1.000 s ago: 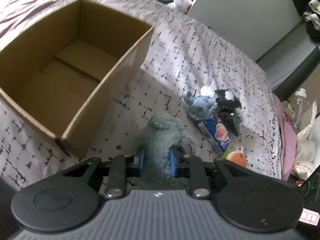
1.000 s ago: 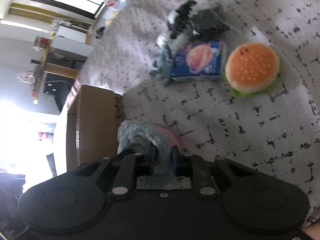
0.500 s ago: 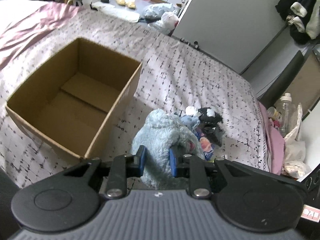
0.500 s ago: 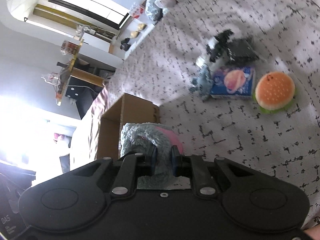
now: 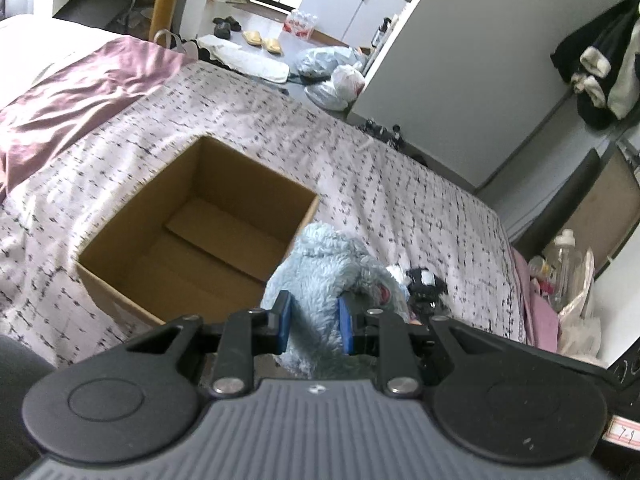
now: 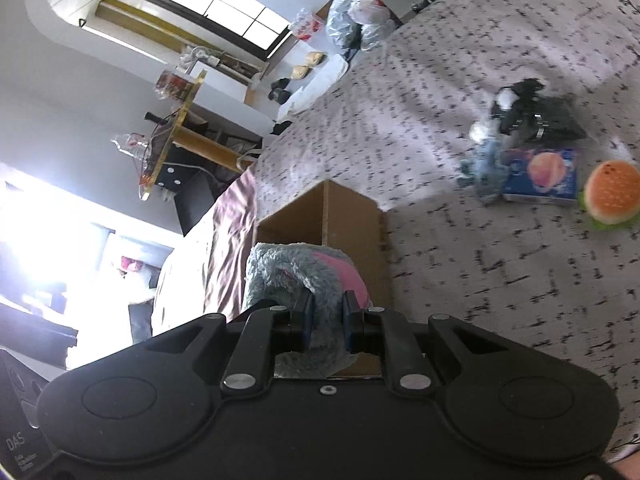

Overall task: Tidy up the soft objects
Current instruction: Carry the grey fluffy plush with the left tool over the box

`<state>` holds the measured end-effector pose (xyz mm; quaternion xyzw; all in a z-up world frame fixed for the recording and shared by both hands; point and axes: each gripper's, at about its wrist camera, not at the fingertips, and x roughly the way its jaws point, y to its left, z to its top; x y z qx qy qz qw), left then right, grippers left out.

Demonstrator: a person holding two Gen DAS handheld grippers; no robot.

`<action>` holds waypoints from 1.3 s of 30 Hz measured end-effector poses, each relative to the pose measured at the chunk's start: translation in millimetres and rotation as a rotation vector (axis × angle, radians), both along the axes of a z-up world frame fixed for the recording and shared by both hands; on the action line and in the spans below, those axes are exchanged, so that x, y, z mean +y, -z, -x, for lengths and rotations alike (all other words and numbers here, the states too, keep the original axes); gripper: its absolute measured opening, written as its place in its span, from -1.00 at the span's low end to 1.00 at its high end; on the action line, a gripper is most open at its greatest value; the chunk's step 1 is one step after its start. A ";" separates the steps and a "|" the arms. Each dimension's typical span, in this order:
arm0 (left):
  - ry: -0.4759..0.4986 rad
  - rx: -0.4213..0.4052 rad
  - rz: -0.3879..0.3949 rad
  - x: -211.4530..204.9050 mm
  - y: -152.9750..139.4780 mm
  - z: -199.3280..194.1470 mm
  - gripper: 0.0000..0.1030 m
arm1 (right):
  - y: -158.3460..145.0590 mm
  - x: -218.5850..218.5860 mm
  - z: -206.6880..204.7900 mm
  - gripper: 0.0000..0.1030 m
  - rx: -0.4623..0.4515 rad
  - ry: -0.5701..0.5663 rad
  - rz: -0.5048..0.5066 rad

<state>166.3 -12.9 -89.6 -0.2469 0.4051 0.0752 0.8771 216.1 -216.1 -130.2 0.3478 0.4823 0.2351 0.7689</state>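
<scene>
A fluffy grey-blue plush toy (image 5: 320, 264) with a pink patch hangs above the bed, held from both sides. My left gripper (image 5: 314, 316) is shut on its fur. My right gripper (image 6: 325, 318) is shut on another part of the same plush toy (image 6: 288, 272). An open brown cardboard box (image 5: 192, 236) stands on the patterned bedspread just left of the toy; in the right wrist view the box (image 6: 344, 216) shows behind the toy. A burger plush (image 6: 610, 196), a blue packet (image 6: 540, 174), a small blue plush (image 6: 484, 160) and a black-and-white plush (image 6: 520, 108) lie together on the bed.
A mauve blanket (image 5: 80, 92) covers the bed's far left. Plastic bags (image 5: 336, 72) and slippers (image 5: 264, 40) lie on the floor past the bed. A bottle (image 5: 564, 256) and bags sit at the bed's right edge. Dark clothes (image 5: 600, 64) hang on the wall.
Both grippers have risen with the plush toy, lifting it off the bedspread. The box and the other toys now look smaller and farther below.
</scene>
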 end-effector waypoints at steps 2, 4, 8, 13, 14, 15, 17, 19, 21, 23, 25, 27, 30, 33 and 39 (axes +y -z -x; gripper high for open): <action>-0.014 -0.011 0.006 9.3 -3.2 2.7 -0.55 | -4.3 8.5 0.3 -0.70 -0.007 -0.009 0.003; -0.027 -0.018 0.012 17.9 -4.9 5.1 -0.55 | -8.4 18.0 0.3 -0.70 -0.014 -0.019 0.008; -0.050 -0.028 0.024 35.3 -6.0 8.6 -0.55 | -12.7 36.1 -0.3 -0.70 -0.019 -0.037 0.017; -0.077 -0.031 0.047 57.9 -3.8 9.3 -0.55 | -14.1 58.5 -2.5 -0.70 -0.019 -0.059 0.031; -0.081 -0.032 0.050 62.1 -3.0 9.1 -0.55 | -14.2 62.7 -3.4 -0.70 -0.019 -0.063 0.035; -0.085 -0.032 0.053 66.2 -1.9 8.9 -0.55 | -14.6 67.0 -4.4 -0.70 -0.020 -0.065 0.040; -0.093 -0.029 0.063 74.1 0.8 7.4 -0.55 | -15.2 75.1 -5.6 -0.70 -0.020 -0.069 0.051; -0.099 -0.025 0.070 81.3 4.0 4.6 -0.55 | -14.5 82.8 -8.2 -0.70 -0.020 -0.074 0.065; -0.103 -0.019 0.079 87.8 8.1 0.9 -0.55 | -13.1 89.7 -10.9 -0.70 -0.020 -0.076 0.079; -0.108 -0.012 0.086 93.6 12.3 -3.7 -0.55 | -10.3 95.4 -13.4 -0.69 -0.016 -0.077 0.089; -0.112 -0.002 0.091 99.4 17.6 -9.8 -0.55 | -6.9 101.6 -17.7 -0.69 -0.010 -0.076 0.099; -0.115 0.011 0.101 103.8 22.9 -16.8 -0.55 | -3.3 107.1 -23.1 -0.69 -0.007 -0.075 0.113; -0.114 0.025 0.111 111.4 31.8 -28.2 -0.55 | 2.5 114.0 -32.9 -0.69 0.008 -0.065 0.125; -0.117 0.040 0.134 118.2 41.6 -40.0 -0.55 | 6.3 120.3 -43.2 -0.69 0.013 -0.059 0.148; -0.112 0.059 0.132 124.3 50.9 -63.2 -0.55 | 13.9 128.5 -61.5 -0.69 0.027 -0.043 0.159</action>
